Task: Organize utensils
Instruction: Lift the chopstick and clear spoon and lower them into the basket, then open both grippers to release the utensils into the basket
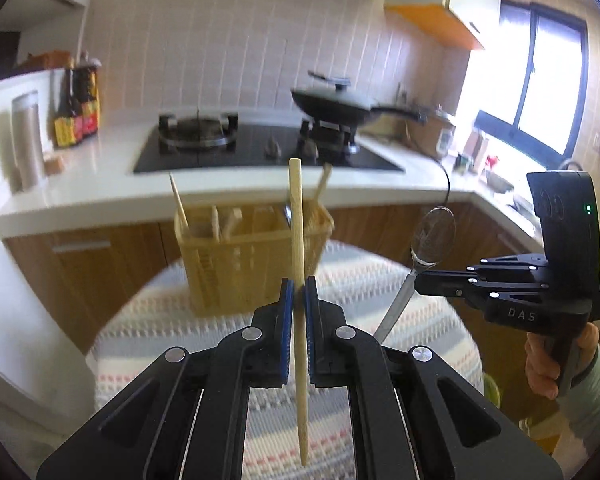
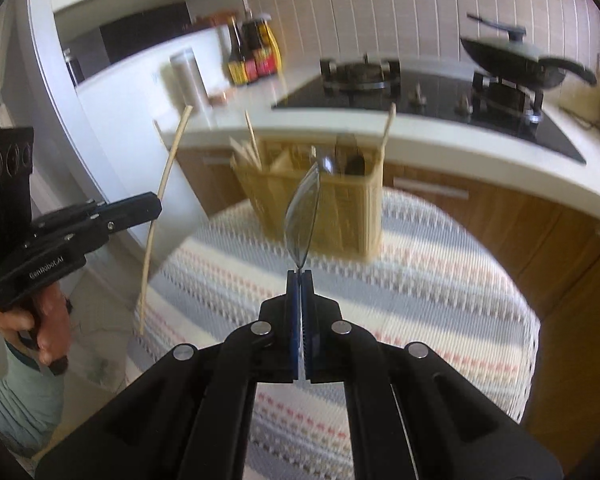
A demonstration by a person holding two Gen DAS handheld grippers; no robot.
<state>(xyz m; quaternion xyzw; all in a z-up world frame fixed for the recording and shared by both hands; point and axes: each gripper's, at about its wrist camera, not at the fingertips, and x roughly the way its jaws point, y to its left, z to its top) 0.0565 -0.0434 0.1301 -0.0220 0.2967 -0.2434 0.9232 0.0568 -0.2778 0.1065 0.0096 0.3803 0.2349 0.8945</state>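
My left gripper [image 1: 299, 286] is shut on a wooden chopstick [image 1: 297, 232], held upright above the round table; it also shows in the right wrist view [image 2: 156, 204] with the chopstick [image 2: 168, 168]. My right gripper [image 2: 299, 274] is shut on a metal spoon [image 2: 302, 216], bowl up and edge-on; in the left wrist view the right gripper [image 1: 418, 282] holds the spoon [image 1: 432, 240] at the right. A yellow utensil basket [image 1: 252, 256] [image 2: 320, 208] stands on the table beyond both grippers, with several chopsticks and dark utensils in it.
The table carries a striped woven cloth [image 1: 372, 280] [image 2: 420, 288]. Behind it runs a white counter [image 1: 112, 152] with a gas hob [image 1: 260, 148], a black lidded pan [image 1: 336, 100], sauce bottles [image 1: 76, 112] and a steel canister [image 1: 28, 136]. A window [image 1: 540, 84] is at the right.
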